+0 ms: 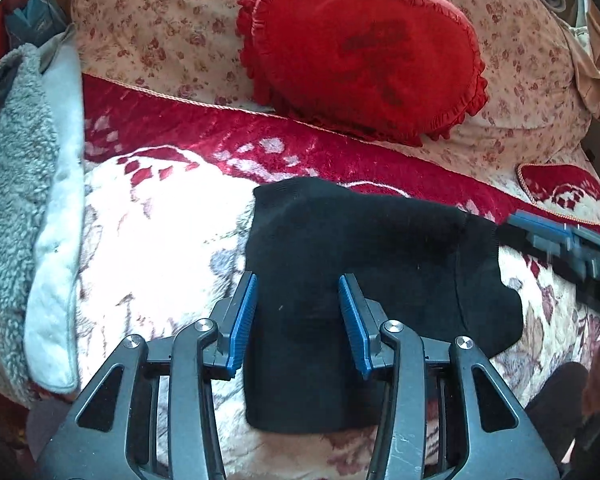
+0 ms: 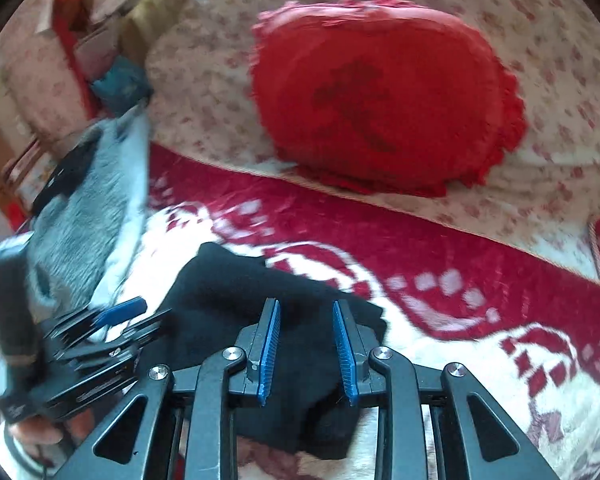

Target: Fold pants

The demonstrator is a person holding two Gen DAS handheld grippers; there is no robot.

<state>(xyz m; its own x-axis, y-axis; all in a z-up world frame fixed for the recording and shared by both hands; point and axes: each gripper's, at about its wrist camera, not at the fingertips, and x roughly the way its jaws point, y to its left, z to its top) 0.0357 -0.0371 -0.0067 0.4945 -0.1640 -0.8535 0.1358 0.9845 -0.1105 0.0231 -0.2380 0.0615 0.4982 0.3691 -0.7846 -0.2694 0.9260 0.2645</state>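
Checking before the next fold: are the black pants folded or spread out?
Folded: the black pants lie as a compact bundle on the blanket, no legs stretched out.

I see pants [image 1: 340,264] flat on the blanket [image 1: 160,232], frame centre; heart cushion [image 1: 364,48] behind, upper centre; fleece throw [image 1: 12,184] at left edge.

Sunlit floral sofa [image 1: 160,32], red blanket [image 1: 204,136]
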